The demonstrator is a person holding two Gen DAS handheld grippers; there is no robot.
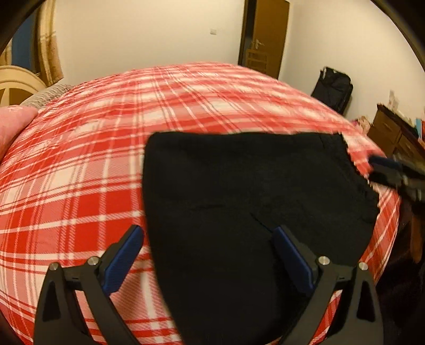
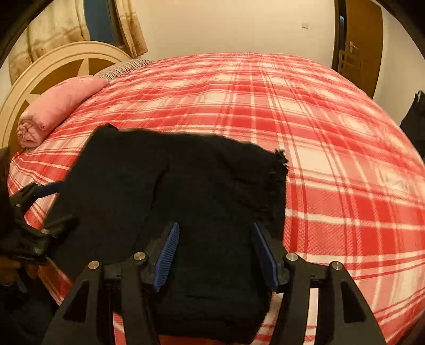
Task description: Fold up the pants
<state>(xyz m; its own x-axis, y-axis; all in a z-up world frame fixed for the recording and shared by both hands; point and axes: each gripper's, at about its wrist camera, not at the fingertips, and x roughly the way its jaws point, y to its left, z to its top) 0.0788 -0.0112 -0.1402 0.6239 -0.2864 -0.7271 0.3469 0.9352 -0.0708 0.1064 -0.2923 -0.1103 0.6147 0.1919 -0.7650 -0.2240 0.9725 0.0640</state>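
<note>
Black pants (image 1: 252, 191) lie folded at the bed's (image 1: 79, 159) near edge, between both grippers' spread fingers (image 1: 123, 261), nothing pinched.

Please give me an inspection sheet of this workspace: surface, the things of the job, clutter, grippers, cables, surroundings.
Surface: bed with red plaid blanket, fairly smooth.
Job's things: black pants lying folded near the bed's front edge.
Clutter: rolled pink towel by the headboard.
Grippers: left gripper open, straddling the pants' left edge; right gripper open over the pants.
Cables: nothing seen.
Surroundings: curtains, wooden door, black bag, dresser.
</note>
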